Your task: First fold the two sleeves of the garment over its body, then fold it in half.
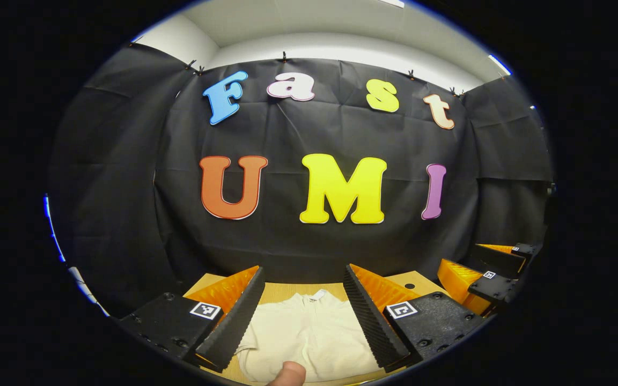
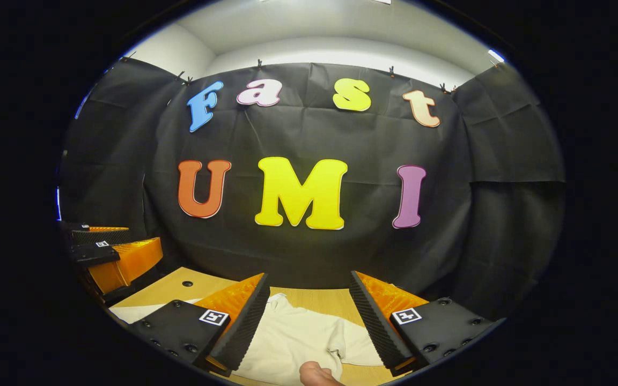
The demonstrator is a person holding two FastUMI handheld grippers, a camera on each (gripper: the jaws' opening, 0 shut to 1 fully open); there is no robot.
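Left gripper (image 1: pixel 303 300): jaws apart, nothing between them, held above table (image 1: pixel 287 291). Cream garment (image 1: pixel 309 332) flat below and between jaws, collar at far edge.

Right gripper (image 2: pixel 309 305): jaws apart, empty; garment (image 2: pixel 293 338) beneath, one sleeve running toward right jaw, cuff past its inner face.

Fold state hard to judge; lower part hidden.

For sleeve fold, my judgement: pinch single layer near cuff, lift low, lay flat across body, keep collar from dragging.
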